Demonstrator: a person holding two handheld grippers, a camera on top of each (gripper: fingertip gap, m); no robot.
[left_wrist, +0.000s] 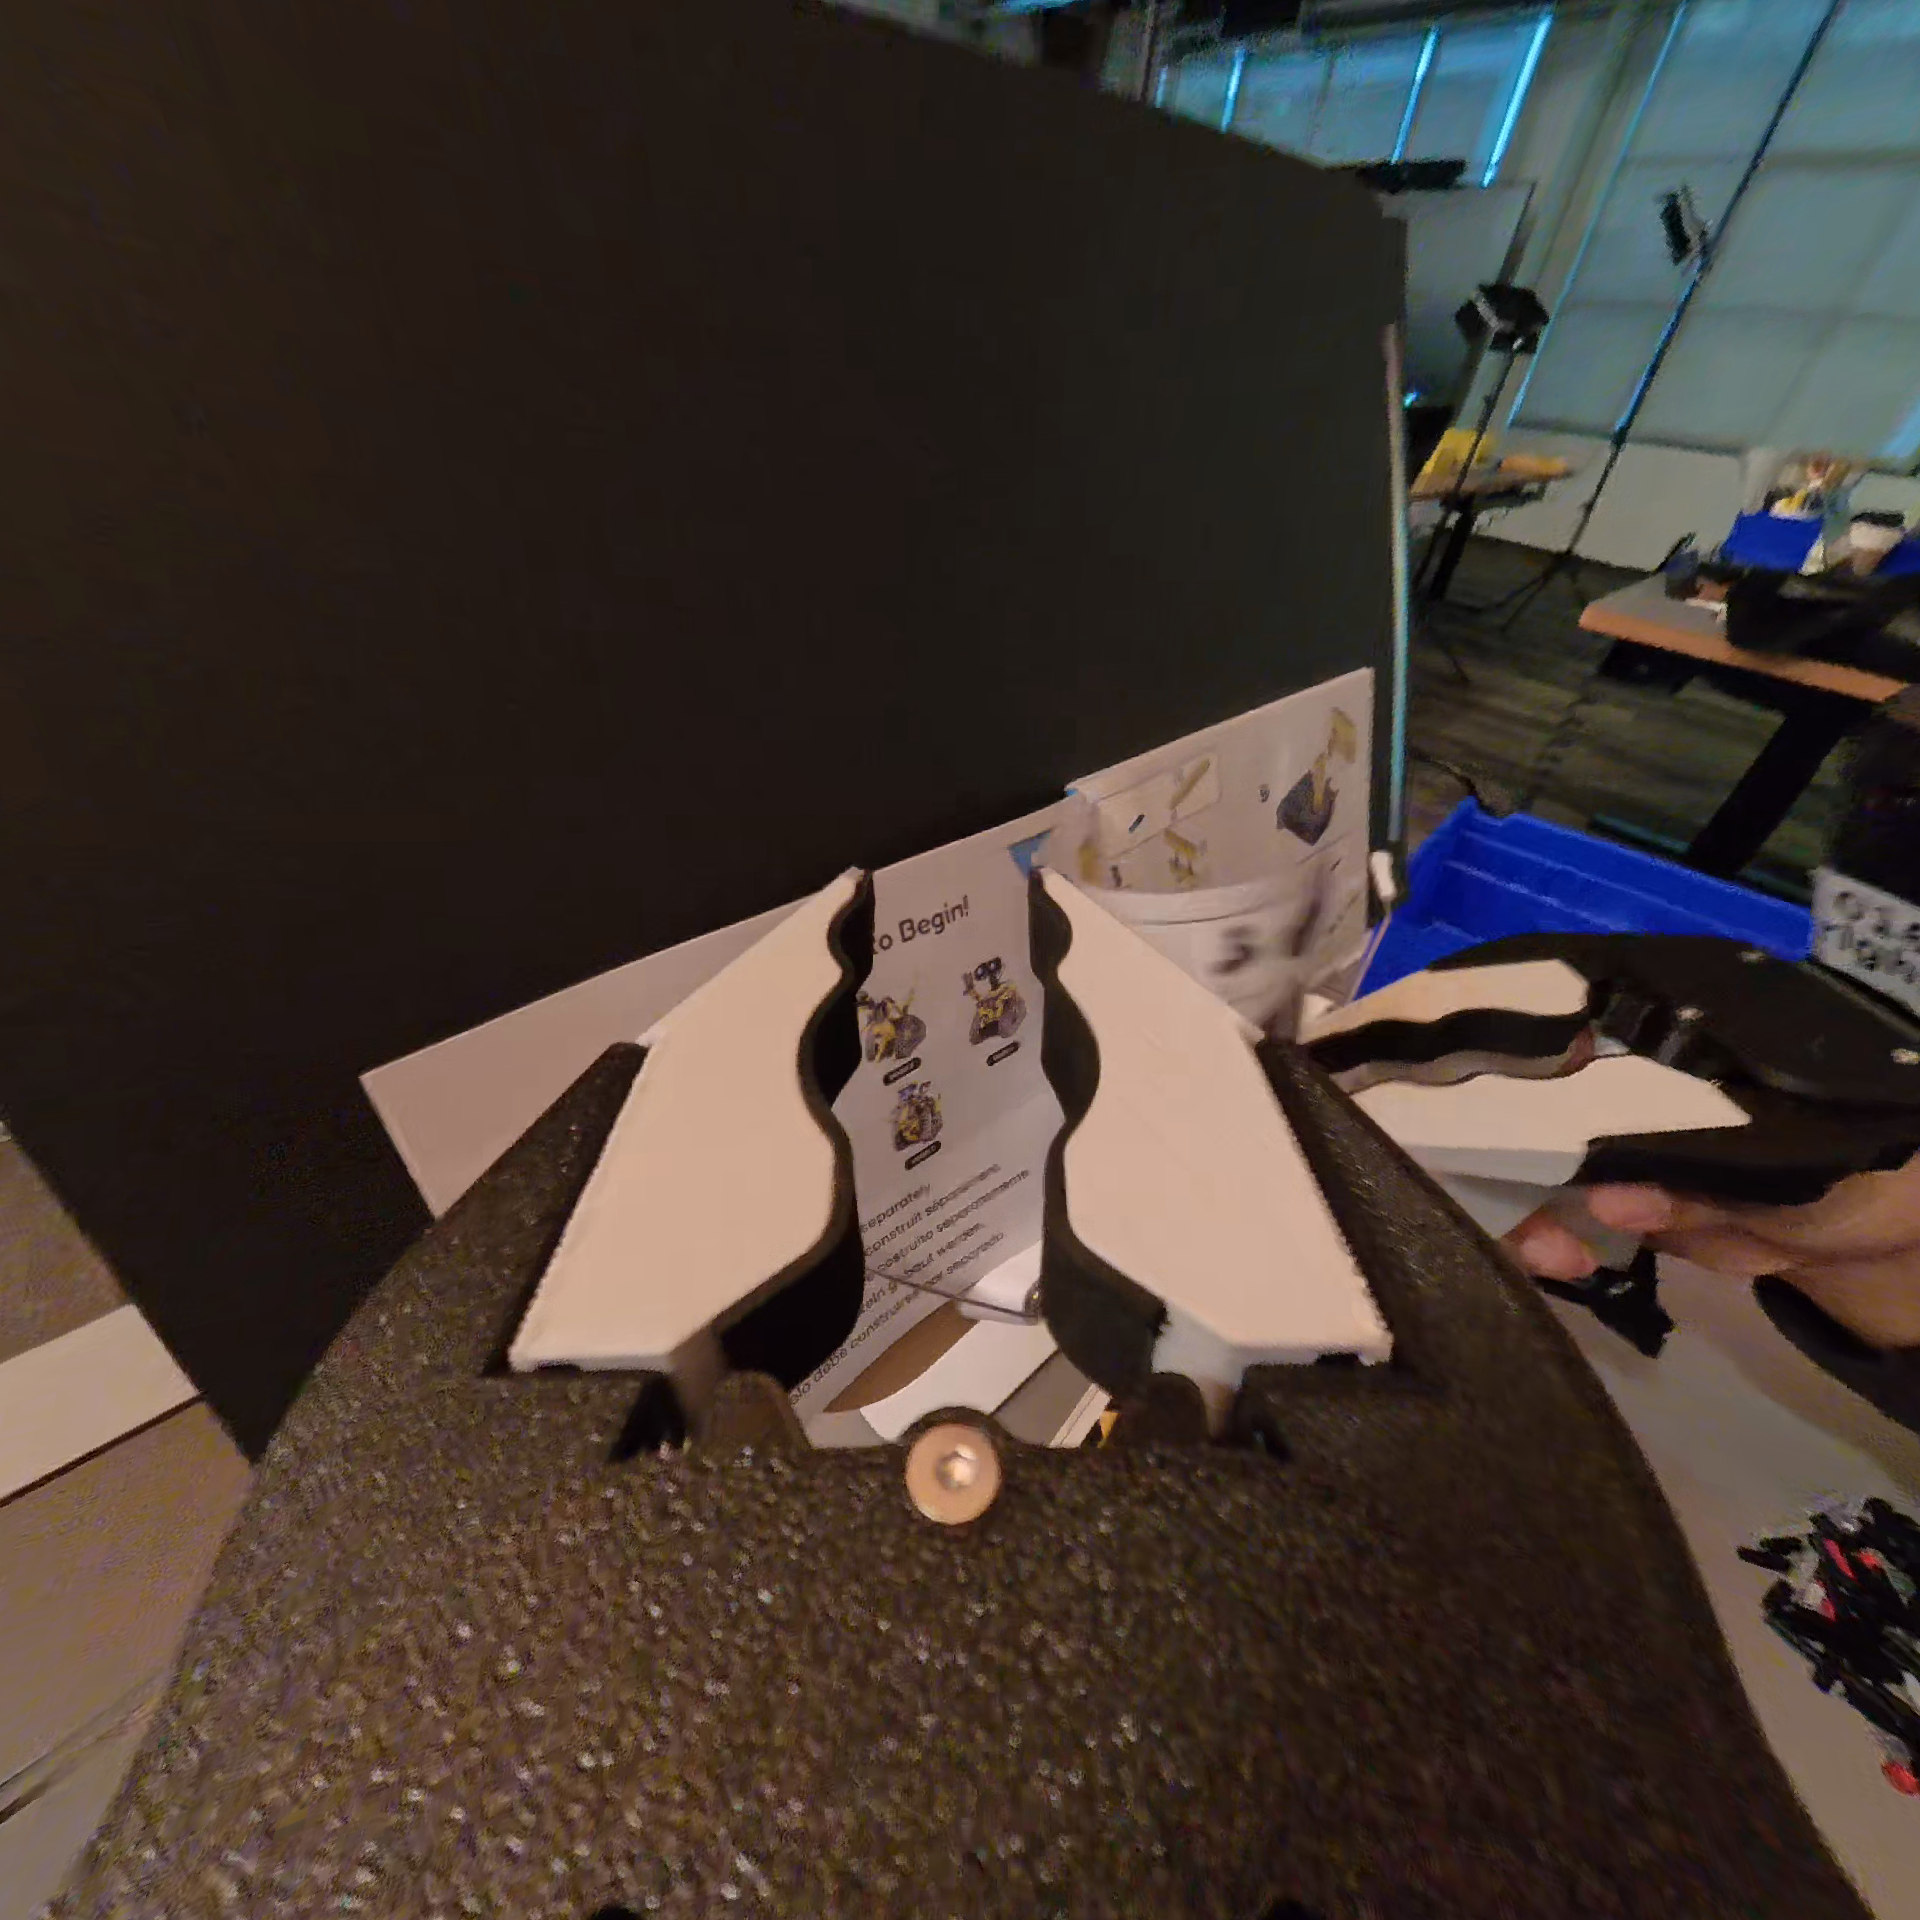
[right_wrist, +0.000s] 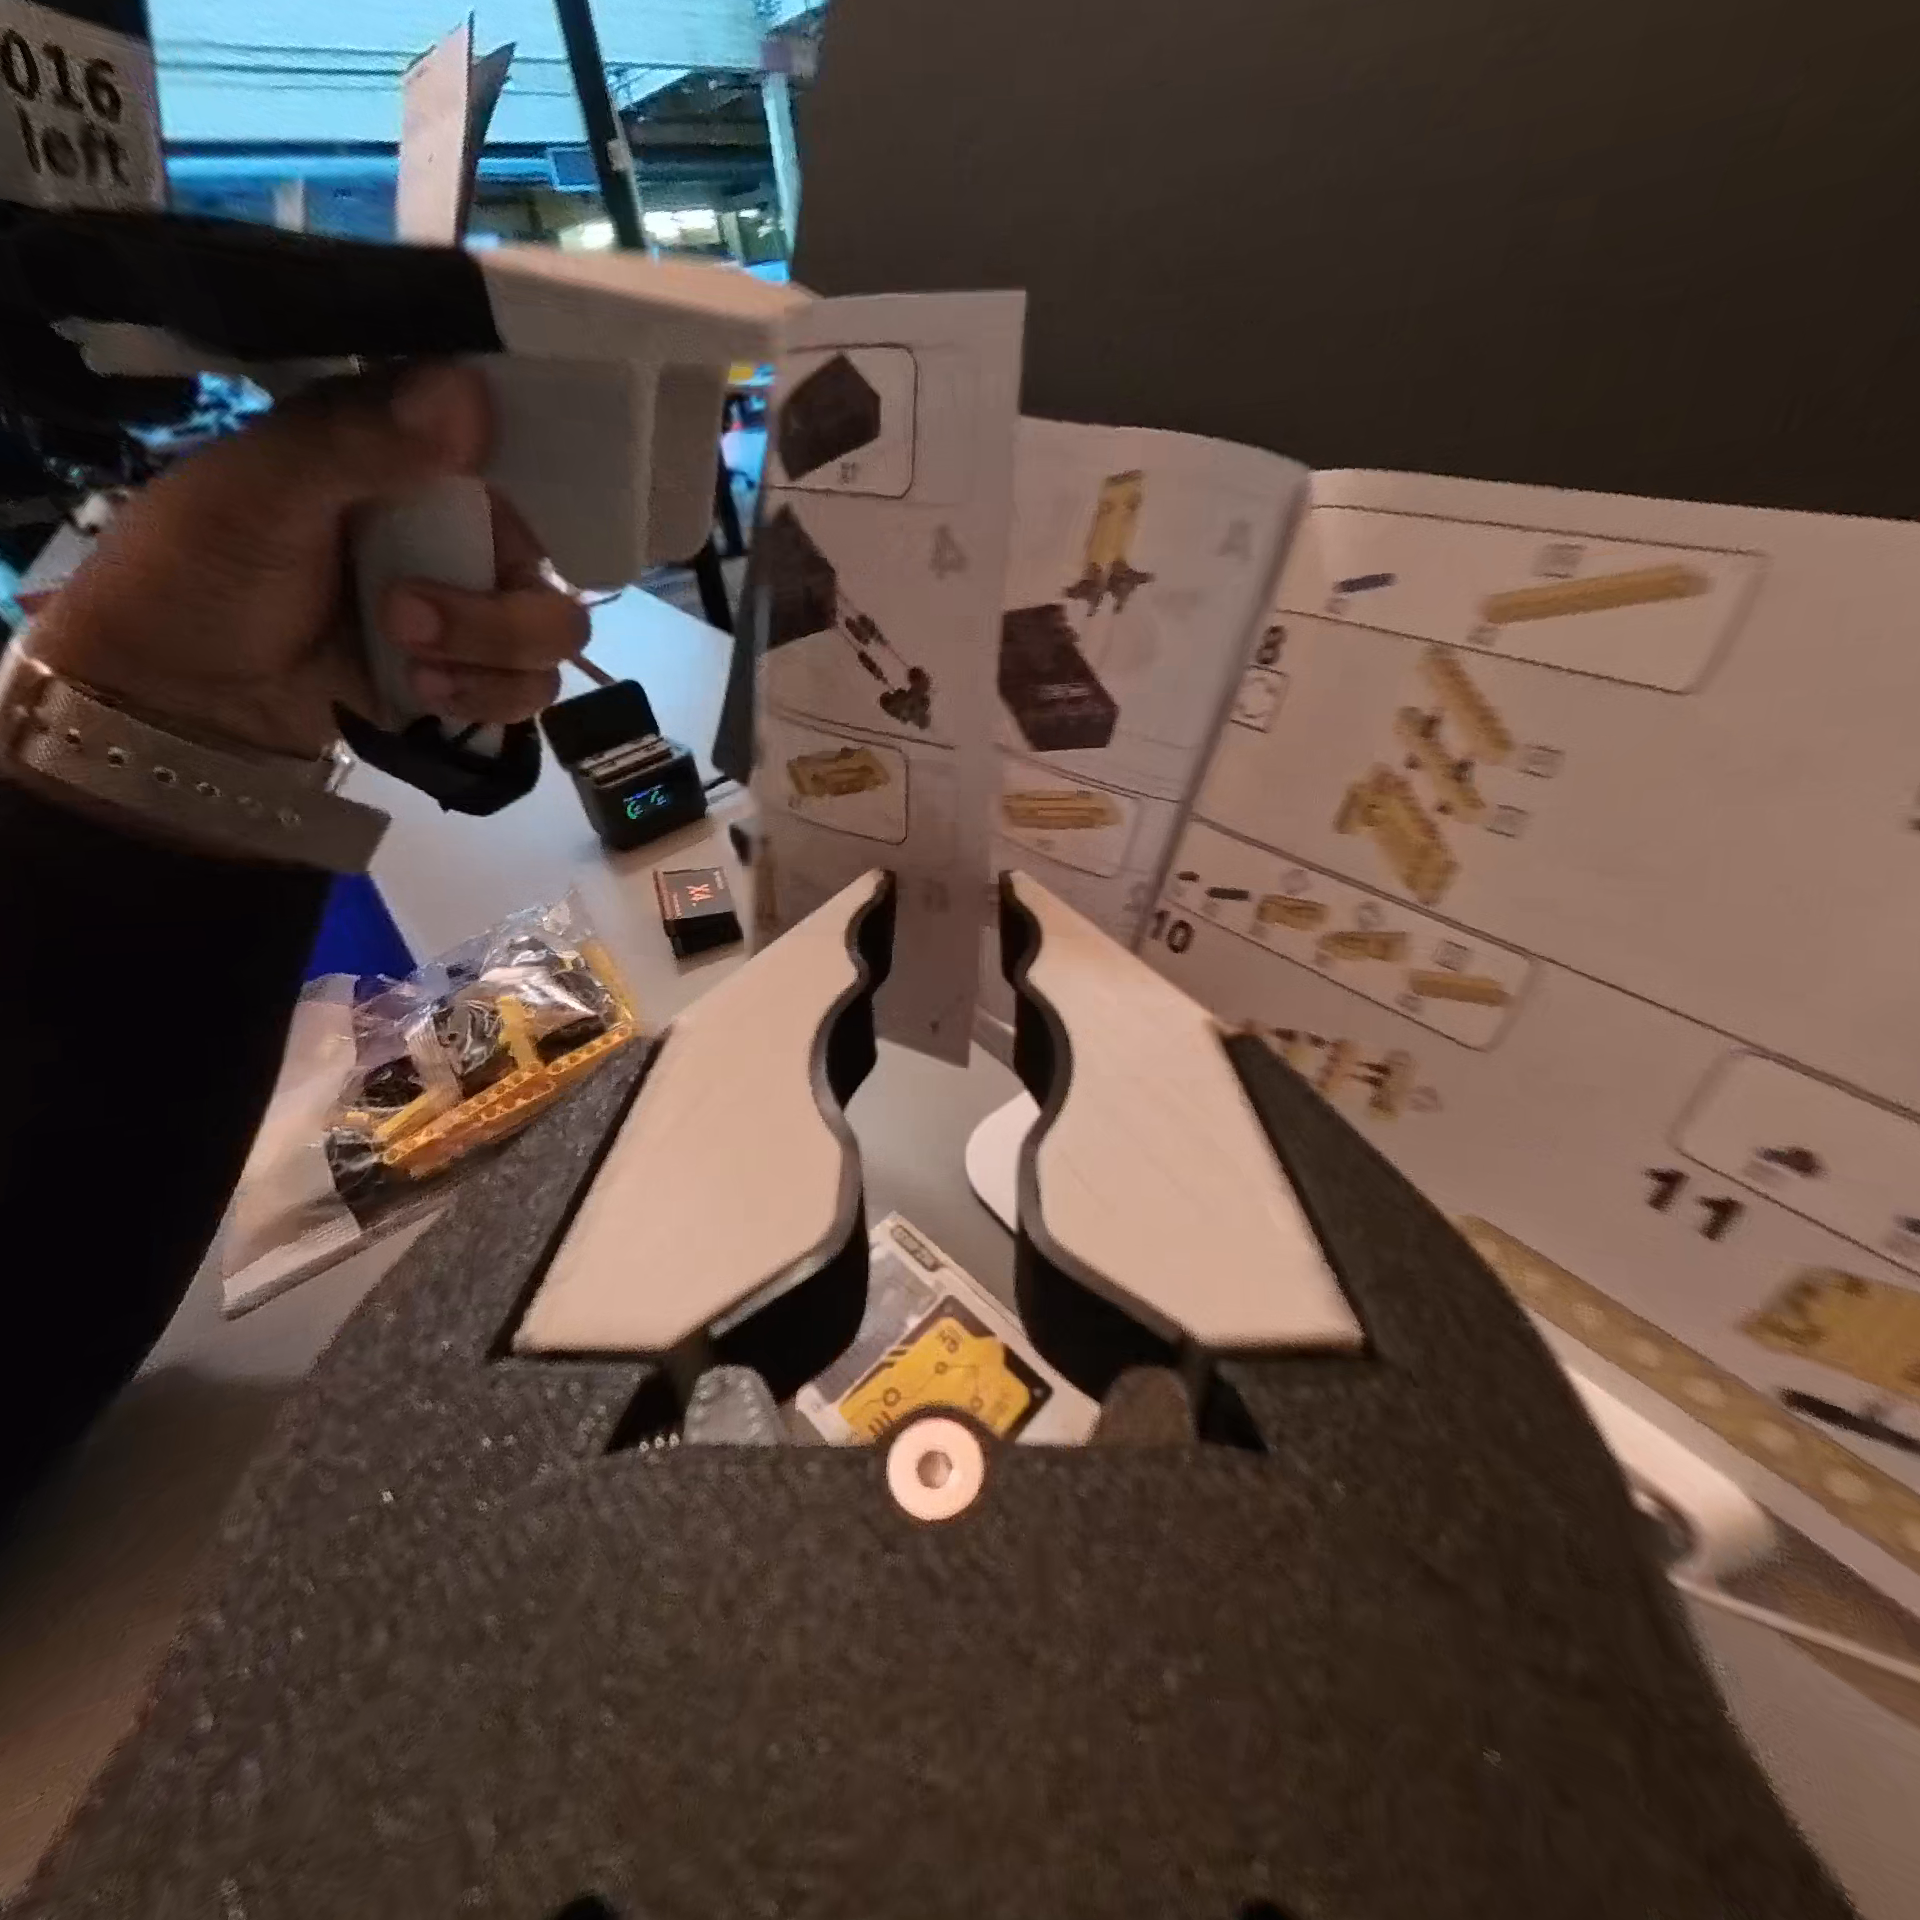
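Observation:
An instruction booklet (right_wrist: 1558, 779) stands open against a black backboard (left_wrist: 623, 416). My left gripper (left_wrist: 948, 883) is open, and a printed page of the booklet (left_wrist: 935, 1039) shows between its fingers. My right gripper (right_wrist: 945, 878) is open with a narrow gap. One upright page (right_wrist: 894, 520) hangs down with its lower edge at the fingertips. In the right wrist view the left gripper (right_wrist: 748, 343), held by a hand (right_wrist: 260, 582), sits at that page's top left corner. In the left wrist view the right gripper (left_wrist: 1340, 1060) reaches in from the right.
A clear bag of yellow and black parts (right_wrist: 488, 1029) lies on the table at the left. Behind it are a black charger case (right_wrist: 634, 769) and a small black box (right_wrist: 701, 904). A blue bin (left_wrist: 1558, 894) stands to the right. A pile of black and red parts (left_wrist: 1849, 1631) lies near. There is about 12 cm between the tips of the two grippers.

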